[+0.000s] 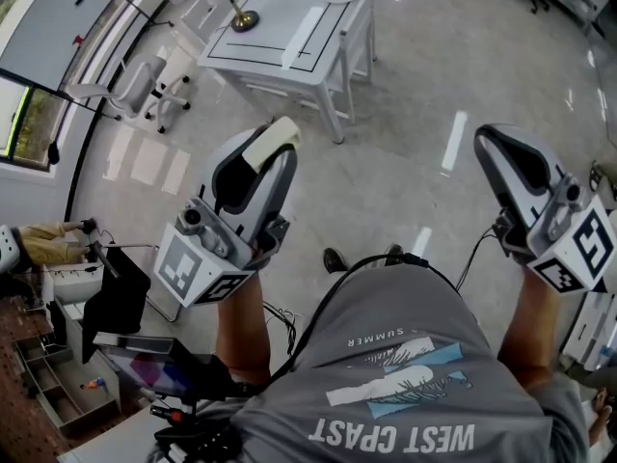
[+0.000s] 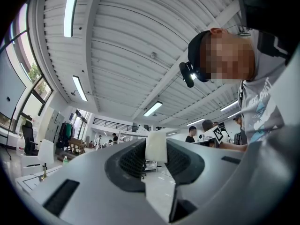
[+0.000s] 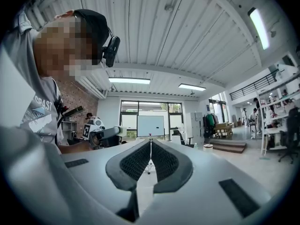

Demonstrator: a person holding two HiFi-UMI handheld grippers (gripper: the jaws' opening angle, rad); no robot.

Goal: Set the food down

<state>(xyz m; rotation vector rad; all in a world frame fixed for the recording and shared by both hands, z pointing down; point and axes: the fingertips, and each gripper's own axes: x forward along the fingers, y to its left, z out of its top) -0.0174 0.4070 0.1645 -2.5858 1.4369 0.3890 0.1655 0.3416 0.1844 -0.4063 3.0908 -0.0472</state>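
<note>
A pale cream block of food [image 1: 275,139] sticks out from the tips of my left gripper [image 1: 264,158], which is shut on it and held up in the air over the floor. In the left gripper view the same white block [image 2: 156,145] is pinched between the dark ribbed pads [image 2: 133,160]. My right gripper [image 1: 486,141] is raised at the right, apart from the food. In the right gripper view its jaws [image 3: 150,150] meet in a thin line with nothing between them.
A white table [image 1: 333,27] stands ahead across the pale floor, with a small brass-based object [image 1: 243,19] and a white strip [image 1: 307,31] on it. A white office chair [image 1: 145,87] is to its left. Cluttered shelving [image 1: 58,374] lies at the lower left.
</note>
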